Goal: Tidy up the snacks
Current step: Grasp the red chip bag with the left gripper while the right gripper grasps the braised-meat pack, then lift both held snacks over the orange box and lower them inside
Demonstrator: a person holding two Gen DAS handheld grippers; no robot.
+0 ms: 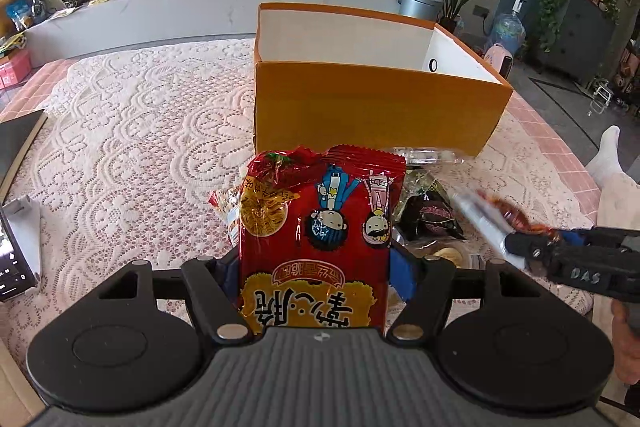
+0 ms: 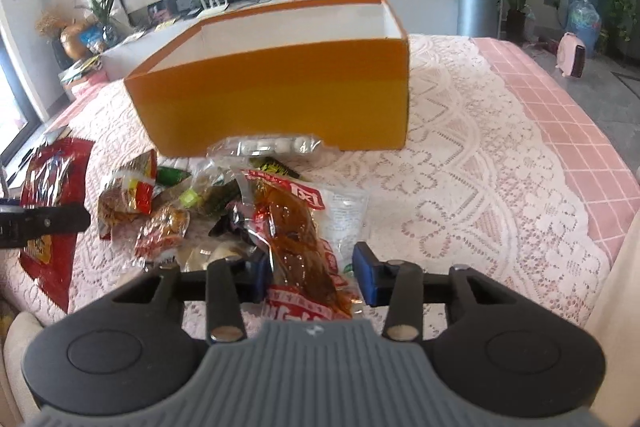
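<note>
On a lace-covered table in a living room, I hold the left gripper (image 1: 316,267) clenched across a big red noodle packet (image 1: 320,239), its jaws set wide because the packet is broad; I judge it lifted clear of the cloth, ready to carry to the orange box (image 1: 372,107) that stands open and apparently empty just behind the pile. My right gripper (image 2: 312,275) has a clear pouch of brown spicy strips (image 2: 296,227) between its blue pads (image 2: 366,277); in the left wrist view the pouch hangs from that gripper's tip, so I take it as grasped, though the right wrist view seems to show a gap at the right-hand pad. Both packets are taken by one end, which I judge leaves the rest free to drop over the box wall. The remaining snacks (image 2: 160,203) lie heaped between the two grippers and the box, with a clear sleeve of white sweets (image 2: 266,147) touching the box's near wall. That near wall is what stands in the way: either packet must rise over it. A phone on a stand (image 1: 16,259) sits at the left edge, well apart, and a person's leg in a white sock (image 1: 608,159) shows beyond the table on the right
</note>
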